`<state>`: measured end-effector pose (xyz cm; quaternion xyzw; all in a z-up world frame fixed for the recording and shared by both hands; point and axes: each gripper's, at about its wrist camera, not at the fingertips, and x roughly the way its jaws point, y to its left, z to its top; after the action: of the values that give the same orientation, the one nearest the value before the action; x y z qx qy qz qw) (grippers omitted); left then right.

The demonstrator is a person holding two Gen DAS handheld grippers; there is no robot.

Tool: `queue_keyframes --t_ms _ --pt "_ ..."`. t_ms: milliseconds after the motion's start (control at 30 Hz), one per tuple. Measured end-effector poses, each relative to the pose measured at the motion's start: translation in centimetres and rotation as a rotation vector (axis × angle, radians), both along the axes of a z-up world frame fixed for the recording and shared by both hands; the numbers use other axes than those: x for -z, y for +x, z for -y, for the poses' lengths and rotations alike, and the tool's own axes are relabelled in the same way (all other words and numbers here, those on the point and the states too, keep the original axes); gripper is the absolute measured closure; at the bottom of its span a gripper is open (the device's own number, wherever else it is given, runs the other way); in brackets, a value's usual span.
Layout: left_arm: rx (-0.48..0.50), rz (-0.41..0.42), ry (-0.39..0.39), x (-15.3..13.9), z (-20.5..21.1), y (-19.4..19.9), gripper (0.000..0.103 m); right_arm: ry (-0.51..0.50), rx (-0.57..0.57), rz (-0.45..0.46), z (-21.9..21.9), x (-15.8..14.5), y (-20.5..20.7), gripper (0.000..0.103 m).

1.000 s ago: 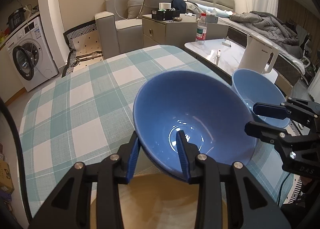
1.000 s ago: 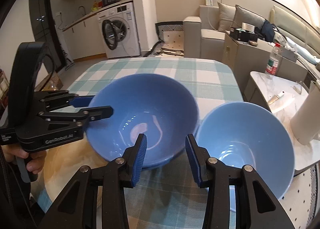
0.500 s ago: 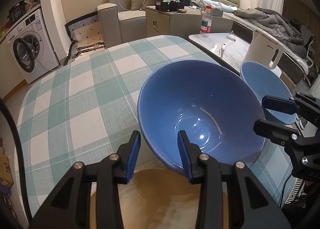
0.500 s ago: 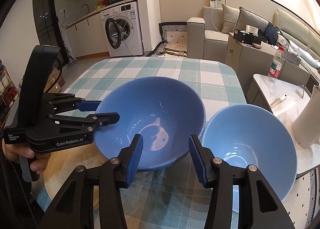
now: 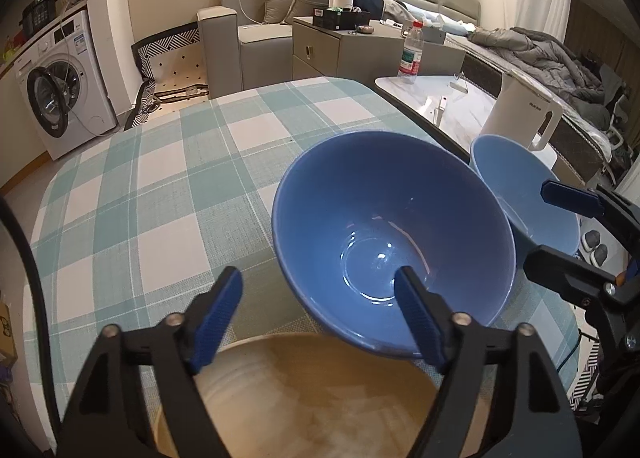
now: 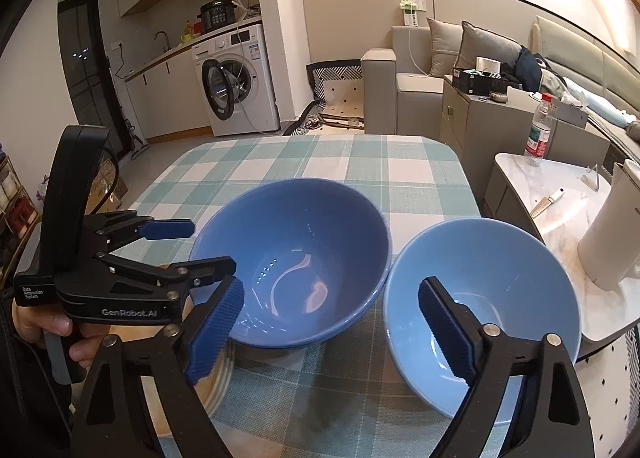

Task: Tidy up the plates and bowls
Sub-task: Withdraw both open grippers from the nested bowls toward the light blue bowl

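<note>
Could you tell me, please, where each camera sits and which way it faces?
Left wrist: on the left gripper, angled down at the dark blue bowl and tan plate; its jaws are opening, clear of the bowl.
Right wrist: on the right gripper, angled down between both bowls; its jaws are opening; a hand shows.
Shared: both bowls, including the light blue bowl, and the checked tablecloth.

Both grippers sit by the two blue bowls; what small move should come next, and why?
Probably close the left gripper on the dark bowl's near rim. Its opening jaws straddle that rim without gripping, the bowl stands on the cloth, and the light bowl beside it looks ready for nesting.
</note>
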<state>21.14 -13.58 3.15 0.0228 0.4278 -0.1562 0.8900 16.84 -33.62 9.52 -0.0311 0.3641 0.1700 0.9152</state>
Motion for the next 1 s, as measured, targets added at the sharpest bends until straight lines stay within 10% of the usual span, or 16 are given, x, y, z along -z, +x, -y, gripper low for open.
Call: queue_keyframes --t_ms 300,1000 --pt "0.031 0.017 -0.062 -1.0 0.2 -0.8 0.0 -0.02 0.052 0.026 1.3 -0.5 -0.8 0.001" --pt "0.145 0.05 -0.102 -3.5 4.4 -2.4 0.0 0.018 0.241 0.074 8.1 -2.2 -4.3 0.001"
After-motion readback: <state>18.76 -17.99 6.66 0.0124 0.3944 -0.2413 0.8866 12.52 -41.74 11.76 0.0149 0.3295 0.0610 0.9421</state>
